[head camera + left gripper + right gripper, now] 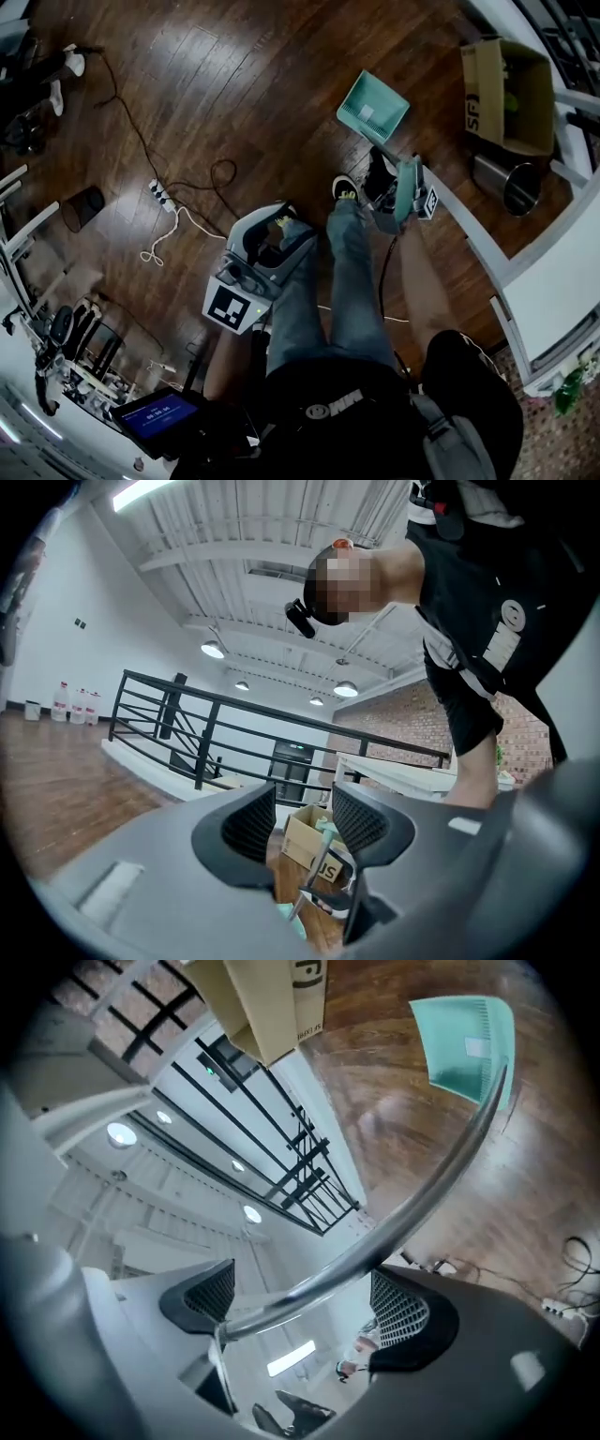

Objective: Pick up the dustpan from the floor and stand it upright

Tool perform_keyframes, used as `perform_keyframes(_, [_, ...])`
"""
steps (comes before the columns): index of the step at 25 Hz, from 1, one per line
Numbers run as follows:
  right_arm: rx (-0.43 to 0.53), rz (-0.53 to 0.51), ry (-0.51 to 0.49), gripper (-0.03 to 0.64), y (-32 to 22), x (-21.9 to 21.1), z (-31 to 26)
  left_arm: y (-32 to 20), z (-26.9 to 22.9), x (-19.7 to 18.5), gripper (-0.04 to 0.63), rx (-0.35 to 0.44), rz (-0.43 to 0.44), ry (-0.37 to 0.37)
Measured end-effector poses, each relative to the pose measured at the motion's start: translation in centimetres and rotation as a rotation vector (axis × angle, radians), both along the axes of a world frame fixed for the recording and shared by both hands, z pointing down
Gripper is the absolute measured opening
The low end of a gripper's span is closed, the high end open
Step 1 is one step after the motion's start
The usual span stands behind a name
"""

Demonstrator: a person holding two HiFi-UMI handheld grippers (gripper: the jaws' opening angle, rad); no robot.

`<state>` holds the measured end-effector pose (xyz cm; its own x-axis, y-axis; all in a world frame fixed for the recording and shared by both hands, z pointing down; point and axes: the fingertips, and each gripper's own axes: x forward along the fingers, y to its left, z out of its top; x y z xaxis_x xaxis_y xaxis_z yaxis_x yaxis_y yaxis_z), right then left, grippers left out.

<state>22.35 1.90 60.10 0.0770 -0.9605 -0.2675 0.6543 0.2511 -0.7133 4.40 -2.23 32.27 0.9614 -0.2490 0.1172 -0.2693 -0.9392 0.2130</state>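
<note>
Dustpan (373, 108) pan-down on the wooden floor (234, 84), just left of the cardboard box (506, 94).
Its teal pan rests on the boards beside the box, and its metal handle (422, 1208) rises away from the box into the right claw (302, 1299). That claw's jaws stand wide apart, and the handle crosses the gap unclamped. Farther from the box, over the person's leg (300, 309), the left claw (305, 822) is partly spread with nothing between its jaws. The box shows through its gap.
</note>
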Motion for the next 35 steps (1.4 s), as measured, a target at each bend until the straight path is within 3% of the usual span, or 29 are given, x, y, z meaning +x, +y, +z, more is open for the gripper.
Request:
perform_keyframes(7, [0.083, 0.050, -0.145, 0.438, 1.8, -2.3, -0.3, 0.5, 0.4, 2.2, 0.204, -0.015, 0.057, -0.021])
perform_keyframes(10, [0.060, -0.020, -0.150, 0.425, 2.7, -3.7, -0.1, 0.5, 0.5, 2.5, 0.201, -0.015, 0.069, -0.029])
perform_keyframes(13, [-0.013, -0.134, -0.072, 0.416, 5.0, -5.0, 0.5, 0.6, 0.2, 2.9, 0.198, 0.000, 0.087, -0.029])
perform_keyframes(15, [-0.091, -0.226, 0.100, 0.393, 7.2, -5.4, 1.1, 0.7, 0.3, 2.8, 0.192, 0.015, 0.097, -0.033])
perform_keyframes(17, [-0.163, -0.304, 0.387, 0.281, 9.0, -4.6, 0.7, 0.4, 0.3, 2.4, 0.178, 0.025, 0.093, -0.037])
perform_keyframes(19, [-0.174, -0.365, 0.678, 0.240, 9.9, -3.8, -2.8, 0.5, -0.7, 1.7, 0.158, 0.026, 0.082, -0.037])
perform_keyframes(23, [-0.090, -0.446, 1.181, 0.140, 9.7, -4.3, -14.8, 1.7, -5.0, -0.5, 0.115, 0.061, 0.054, -0.033])
perform_keyframes(24, [-0.057, -0.445, 1.320, 0.087, 9.4, -4.7, -17.9, 2.2, -6.1, -0.9, 0.081, 0.083, 0.036, -0.040])
perform_keyframes(26, [0.015, -0.403, 1.587, 0.022, 8.3, -5.4, -24.2, 3.2, -8.0, -1.7, 0.017, 0.123, -0.005, -0.055])
perform_keyframes(28, [0.098, -0.340, 1.813, 0.012, 6.9, -6.9, -28.7, 4.0, -8.8, -2.8, 0.017, 0.145, -0.051, -0.049])
perform_keyframes(32, [0.288, -0.176, 2.132, 0.003, 6.2, -10.3, -36.9, 7.1, -11.0, -4.0, 0.017, 0.148, -0.152, -0.045])
perform_keyframes(35, [0.399, -0.126, 2.205, 0.003, 8.8, -10.2, -44.6, 11.1, -16.3, -1.6, 0.017, 0.126, -0.192, -0.055])
